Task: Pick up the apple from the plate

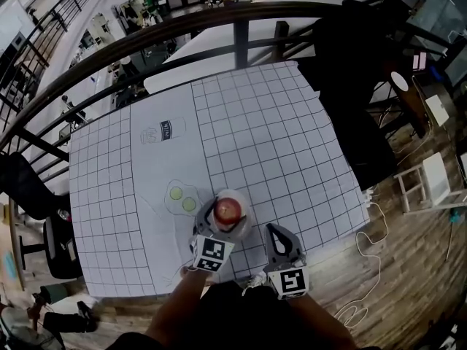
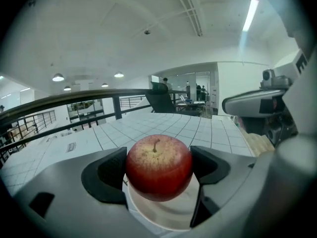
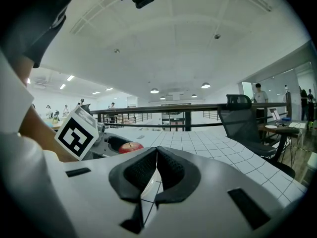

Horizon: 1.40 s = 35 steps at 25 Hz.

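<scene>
A red apple (image 1: 228,210) with a yellow-flecked top and a short stem is seen directly over the white round plate (image 1: 246,226), which lies on the table (image 1: 277,137) under a white sheet printed with a black grid. Whether the underside of the red apple touches the white round plate cannot be told. In the left gripper view the red apple (image 2: 158,166) is shown held between the two black padded fingers (image 2: 106,175) of the left gripper (image 1: 225,223), one pad pressed to each side, with the pale rim of the white round plate (image 2: 163,217) visible just below it. The left gripper is reached over the near edge of the white round plate, its marker cube on the person's side.

The right gripper (image 1: 276,233) is held just beside the white round plate, on the person's right of it, apart from the rim. In the right gripper view its fingers (image 3: 171,170) are brought together at the tips with nothing between them, and the red apple (image 3: 130,147) is glimpsed past them.

Two green printed circles (image 1: 182,197) are drawn on the sheet just beside the white round plate, on the side away from the right gripper, and a printed can outline (image 1: 162,131) lies farther beyond the white round plate. A dark curved railing (image 1: 219,17) runs well beyond the white round plate, past the table's far edge
</scene>
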Available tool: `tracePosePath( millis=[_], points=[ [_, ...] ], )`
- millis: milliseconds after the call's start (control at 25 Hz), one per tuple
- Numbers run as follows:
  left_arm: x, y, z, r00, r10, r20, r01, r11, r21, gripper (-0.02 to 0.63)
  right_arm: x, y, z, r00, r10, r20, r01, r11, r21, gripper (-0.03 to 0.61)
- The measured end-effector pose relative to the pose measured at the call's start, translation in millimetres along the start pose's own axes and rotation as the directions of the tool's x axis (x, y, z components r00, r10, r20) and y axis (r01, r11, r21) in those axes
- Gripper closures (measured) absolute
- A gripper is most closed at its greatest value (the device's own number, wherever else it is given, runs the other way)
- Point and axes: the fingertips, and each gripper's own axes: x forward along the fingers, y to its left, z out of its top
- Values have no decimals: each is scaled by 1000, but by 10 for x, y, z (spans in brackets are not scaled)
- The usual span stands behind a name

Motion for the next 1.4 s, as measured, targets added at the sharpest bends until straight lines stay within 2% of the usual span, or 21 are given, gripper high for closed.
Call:
tracePosePath(
  millis=[320,480,760,920,1040,1400],
  points=[
    [-183,62,539,996,11,91,-12,1000,15,195,0,-27,283,999,-14,48,14,1000,-18,555],
    [-317,16,721,994,6,110,-10,999,35,195,-40,-73,315,1000,-11,22,12,999,-50,555],
    [-600,-82,1076,992,-18,127,13,999,39,195,-64,-102,551,997,-18,81,21,999,-35,554],
    [-765,-177,1244,990,-33,134,23,997,73,195,-92,-68,739,990,-4,140,13,998,-64,554],
    [-864,-234,1345,987,-45,154,35,997,71,195,-87,-56,867,981,-1,192,19,995,-94,554],
    [-1055,-321,1597,977,-62,205,40,993,108,195,-119,-69,1017,972,-6,234,38,990,-132,555]
  ],
)
